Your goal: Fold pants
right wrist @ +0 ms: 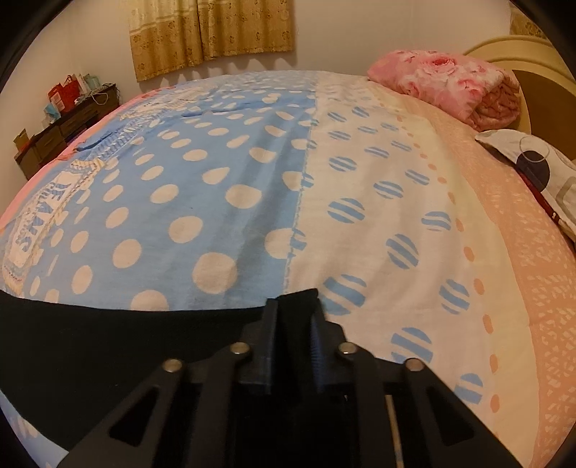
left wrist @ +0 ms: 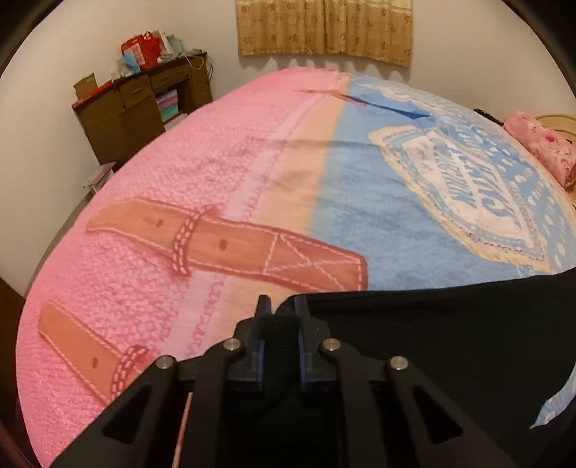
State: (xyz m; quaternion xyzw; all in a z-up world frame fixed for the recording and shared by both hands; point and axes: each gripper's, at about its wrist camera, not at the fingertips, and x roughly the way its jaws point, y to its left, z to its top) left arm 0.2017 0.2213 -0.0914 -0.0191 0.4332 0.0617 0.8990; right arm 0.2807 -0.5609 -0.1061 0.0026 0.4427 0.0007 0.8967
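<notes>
Gripping pants (left wrist: 450, 342) edge, bed (right wrist: 360, 180) beyond

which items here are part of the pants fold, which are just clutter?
Job: black pants, left gripper and right gripper, both shut on them.
Clutter: pink floral blanket, pillow, desk, curtain, bedspread.
</notes>
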